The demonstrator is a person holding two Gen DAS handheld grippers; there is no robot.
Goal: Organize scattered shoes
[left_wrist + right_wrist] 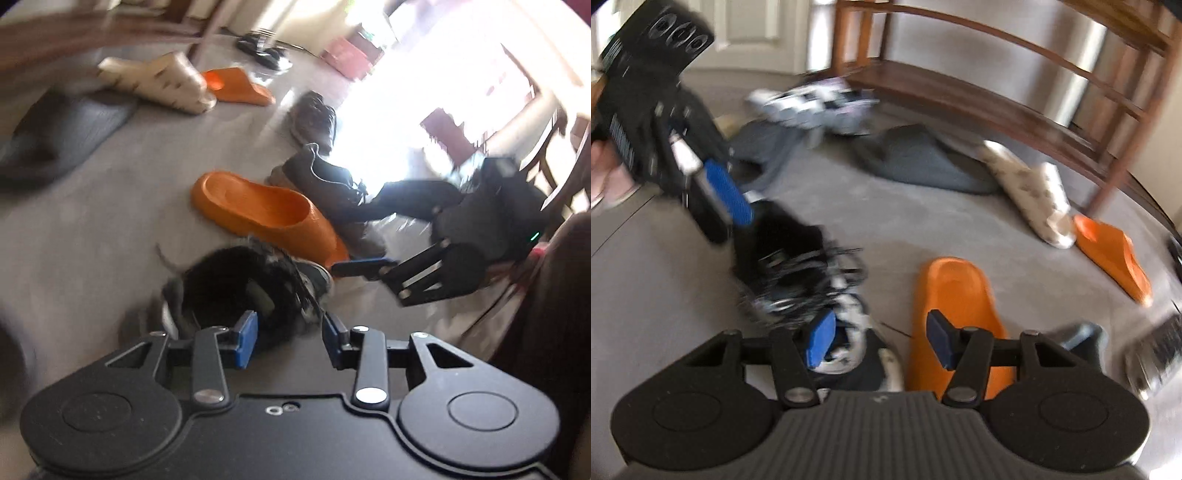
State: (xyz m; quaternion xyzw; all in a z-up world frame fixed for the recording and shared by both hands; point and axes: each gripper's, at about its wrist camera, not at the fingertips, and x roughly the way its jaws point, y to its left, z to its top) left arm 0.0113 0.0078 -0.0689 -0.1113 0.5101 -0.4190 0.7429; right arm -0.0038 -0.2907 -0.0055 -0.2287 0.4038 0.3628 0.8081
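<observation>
A black-and-white laced sneaker (236,288) lies on the grey carpet just ahead of my left gripper (288,336). The gripper's blue pads stand apart on either side of the heel opening and do not press on it. In the right wrist view the same sneaker (798,273) stretches from the left gripper's blue pad (727,192) to my right gripper (881,339). The right gripper is open above the sneaker's white toe. An orange slide (953,295) lies beside the sneaker, partly under the right gripper's right finger.
A second orange slide (1112,251) and a cream patterned slipper (1030,192) lie by the wooden shoe rack (960,99). A grey mat (923,158) and another pale sneaker (812,103) lie farther back. Dark shoes (321,173) sit behind the near orange slide (266,214).
</observation>
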